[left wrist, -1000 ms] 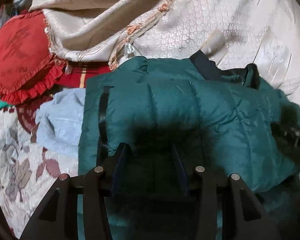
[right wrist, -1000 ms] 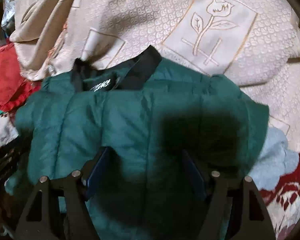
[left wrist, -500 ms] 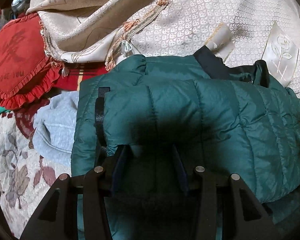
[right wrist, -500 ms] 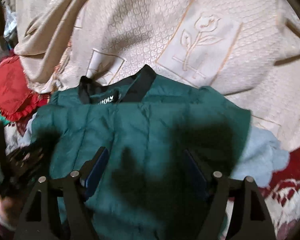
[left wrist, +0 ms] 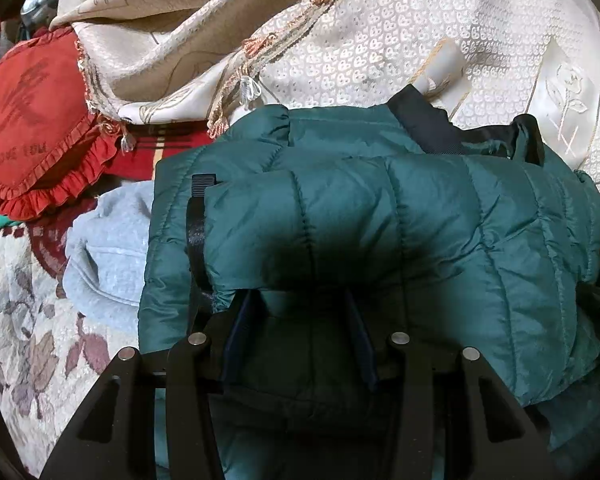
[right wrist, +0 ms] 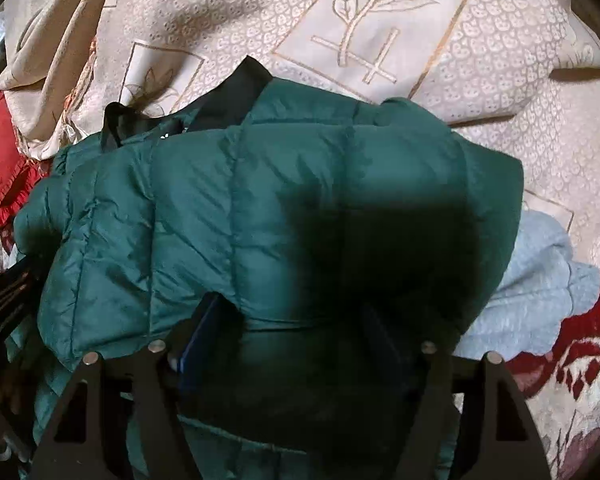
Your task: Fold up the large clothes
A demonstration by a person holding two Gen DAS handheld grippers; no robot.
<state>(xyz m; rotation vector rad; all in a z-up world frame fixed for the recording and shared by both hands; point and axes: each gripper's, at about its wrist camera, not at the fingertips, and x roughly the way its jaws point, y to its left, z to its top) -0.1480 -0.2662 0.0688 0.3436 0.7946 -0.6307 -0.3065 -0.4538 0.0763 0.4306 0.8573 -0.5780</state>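
Note:
A dark green quilted puffer jacket (left wrist: 380,216) with a black collar (left wrist: 424,128) lies folded over on the bed; it also fills the right wrist view (right wrist: 220,216). My left gripper (left wrist: 298,320) is open, its fingers on either side of the jacket's near folded edge, which covers the fingertips. My right gripper (right wrist: 296,328) is open the same way over the jacket's near edge, in shadow. The left gripper's black frame (right wrist: 8,292) shows at the left edge of the right wrist view.
A cream embroidered bedspread (left wrist: 380,40) lies behind the jacket, also in the right wrist view (right wrist: 380,20). A red frilled heart cushion (left wrist: 32,120) sits at the left. A light blue garment (left wrist: 108,248) lies beside and under the jacket, also seen at the right (right wrist: 540,280). A floral blanket (left wrist: 20,320) covers the near left.
Both grippers have come down closer to the jacket, which now looks larger and sits folded over. The fingers stay open throughout.

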